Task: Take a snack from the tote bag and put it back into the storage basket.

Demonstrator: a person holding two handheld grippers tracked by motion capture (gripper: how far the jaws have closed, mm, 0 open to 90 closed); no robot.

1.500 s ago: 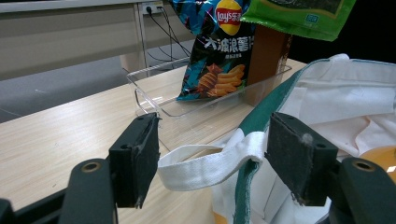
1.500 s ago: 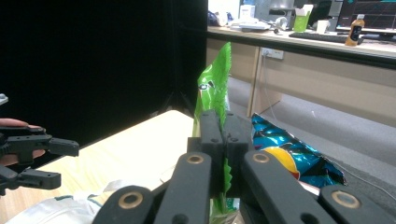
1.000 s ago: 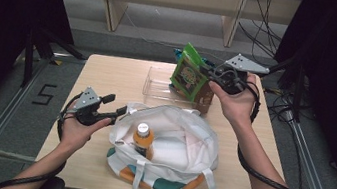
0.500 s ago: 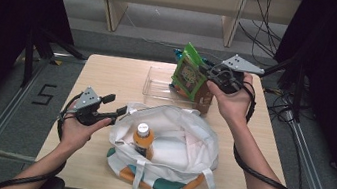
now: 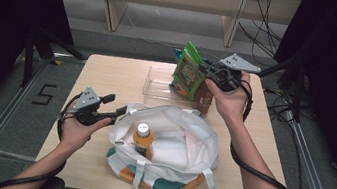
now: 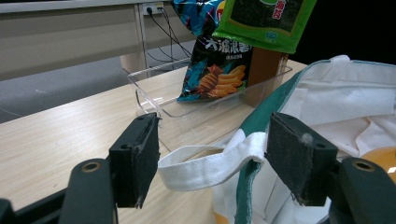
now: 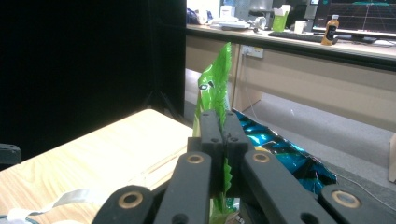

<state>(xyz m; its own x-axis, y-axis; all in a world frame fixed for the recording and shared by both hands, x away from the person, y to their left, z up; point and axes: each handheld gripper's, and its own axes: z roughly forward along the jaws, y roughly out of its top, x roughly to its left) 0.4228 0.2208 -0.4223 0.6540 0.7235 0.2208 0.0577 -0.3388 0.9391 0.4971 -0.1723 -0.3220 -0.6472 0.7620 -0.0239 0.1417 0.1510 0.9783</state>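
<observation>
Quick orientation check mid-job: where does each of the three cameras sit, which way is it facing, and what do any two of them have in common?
High view: above the person's side, looking forward and down on the table; both forearms, left gripper and right gripper show.
Left gripper view: rides the left gripper, looking across the table; open jaws flank the tote bag strap.
Right gripper view: rides the right gripper, looking beyond the table; jaws pinch the green snack bag.
Shared: green snack bag, clear tray.
</observation>
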